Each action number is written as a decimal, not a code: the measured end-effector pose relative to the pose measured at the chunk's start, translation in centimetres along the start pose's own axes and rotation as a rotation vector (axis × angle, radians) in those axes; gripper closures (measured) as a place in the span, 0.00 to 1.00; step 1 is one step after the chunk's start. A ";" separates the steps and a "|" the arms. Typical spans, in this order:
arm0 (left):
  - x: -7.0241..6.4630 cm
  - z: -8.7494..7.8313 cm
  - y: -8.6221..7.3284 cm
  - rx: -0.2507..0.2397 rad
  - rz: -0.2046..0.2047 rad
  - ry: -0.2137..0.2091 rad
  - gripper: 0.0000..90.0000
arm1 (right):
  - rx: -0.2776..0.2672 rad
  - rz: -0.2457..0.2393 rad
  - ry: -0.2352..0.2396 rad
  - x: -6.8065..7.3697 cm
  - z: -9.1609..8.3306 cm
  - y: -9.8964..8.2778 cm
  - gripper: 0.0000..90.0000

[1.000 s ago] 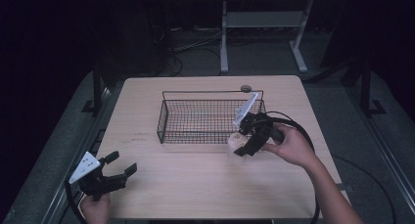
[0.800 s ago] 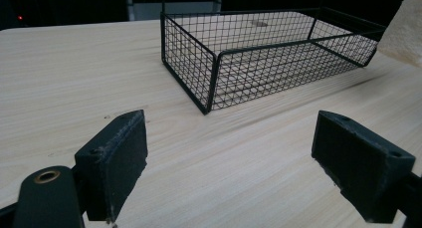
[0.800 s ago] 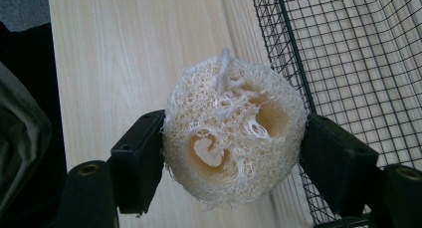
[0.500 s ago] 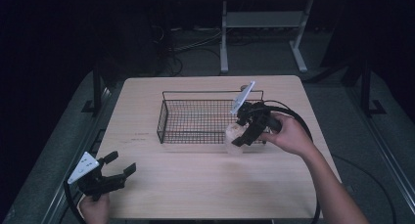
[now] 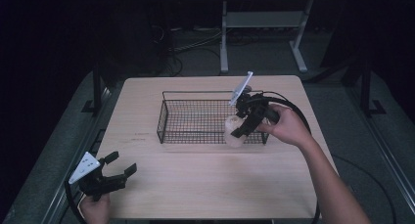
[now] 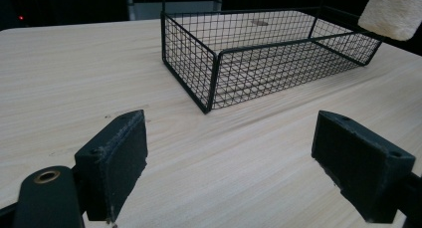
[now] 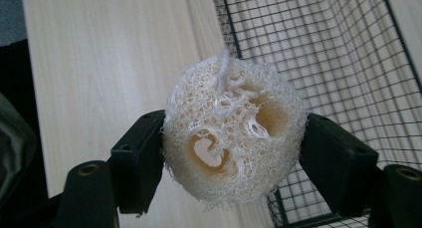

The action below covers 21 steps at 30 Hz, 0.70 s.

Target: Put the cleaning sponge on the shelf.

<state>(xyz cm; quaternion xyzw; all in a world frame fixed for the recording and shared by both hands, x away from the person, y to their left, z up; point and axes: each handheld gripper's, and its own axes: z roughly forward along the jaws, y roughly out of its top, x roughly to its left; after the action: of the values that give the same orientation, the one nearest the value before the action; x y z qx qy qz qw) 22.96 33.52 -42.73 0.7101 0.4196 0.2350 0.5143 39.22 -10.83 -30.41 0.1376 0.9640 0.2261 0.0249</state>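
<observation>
Right gripper (image 7: 234, 153) clamping loofah (image 7: 233, 147) above wire basket (image 5: 195, 121) near edge; left gripper (image 6: 244, 158) wide open, empty, over table (image 5: 205, 185).

loofah (image 7: 234, 146): rough fibrous mesh | basket (image 5: 195, 94): black wire | table (image 5: 205, 185): pale matt wood grain

Lit table (image 5: 205, 190), dark surroundings, sharp close-ups

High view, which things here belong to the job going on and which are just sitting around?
In the job:
loofah sponge, clamped in the right gripper
wire basket, which the sponge is held over the near rim of

Just about:
left gripper, open, idle at the table's near left corner
metal stand behind the table
</observation>
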 end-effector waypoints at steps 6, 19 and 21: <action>0.0 0.0 0.0 -0.003 0.004 -0.001 0.15 | 0.018 0.024 0.002 -1.3 -0.1 0.4 0.31; -0.1 0.0 0.0 -0.002 0.001 -0.003 0.15 | 0.029 0.045 -0.007 -3.0 -0.2 1.8 0.31; -0.1 0.0 0.0 -0.003 0.003 -0.005 0.15 | 0.031 0.043 -0.008 -3.3 -0.2 2.0 0.31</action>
<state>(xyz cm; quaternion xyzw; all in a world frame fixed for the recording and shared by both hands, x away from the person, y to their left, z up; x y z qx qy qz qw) 22.92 33.41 -42.72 0.7105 0.4168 0.2346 0.5161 42.85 -10.15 -29.41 0.1597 0.9641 0.2109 0.0218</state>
